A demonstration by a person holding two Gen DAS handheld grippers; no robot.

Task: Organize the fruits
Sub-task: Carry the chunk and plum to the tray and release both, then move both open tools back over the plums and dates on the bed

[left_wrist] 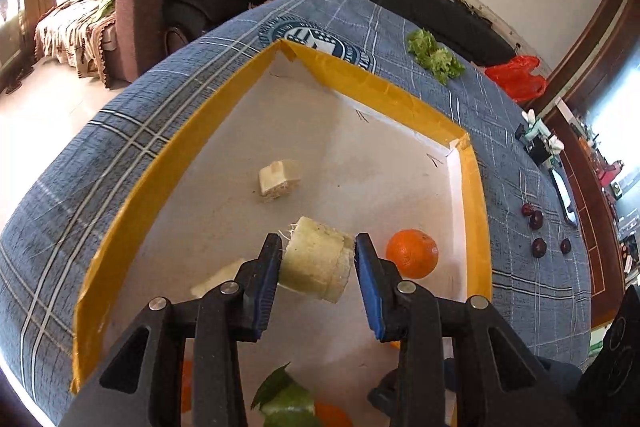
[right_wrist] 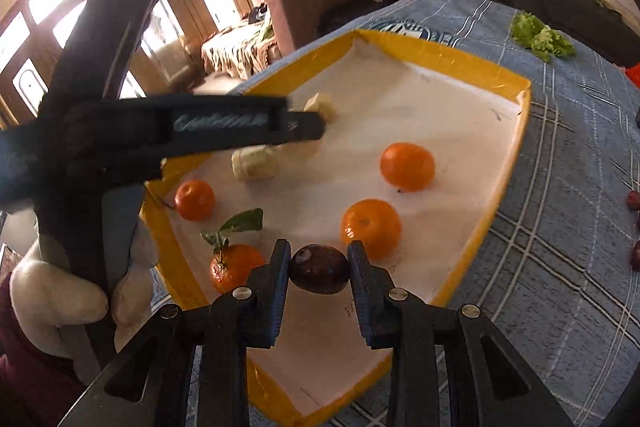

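so in the left wrist view the left gripper [left_wrist: 316, 259] is over the yellow-rimmed tray [left_wrist: 168, 163], and there's a pale sugarcane-looking chunk [left_wrist: 318, 261] sitting between the blue pads [left_wrist: 370, 279]. the left pad touches it, but there's a sliver of gap on the right side, so the jaws are about as wide as the chunk and i honestly can't tell if it's gripped or just let go. another pale chunk [left_wrist: 279, 179] lies further in on the white tray floor, an orange [left_wrist: 412, 253] sits just beside the right finger, and some dark red fruits [left_wrist: 538, 247] are out on the blue plaid cloth [left_wrist: 520, 187] well apart from the tray, with lettuce [left_wrist: 436, 55] near the far edge. over in the right wrist view, the right gripper [right_wrist: 319, 269] is squeezed onto a dark red plum-like fruit [right_wrist: 319, 269], both pads touching it, held just above the tray's near end. four oranges [right_wrist: 407, 167] are spread on the tray floor. looks to me like the step in hand is dropping stuff into the tray: both pieces are at the place stage. next move probably wants the plum lowered onto a bare spot clear of the oranges before opening, since it'll roll.
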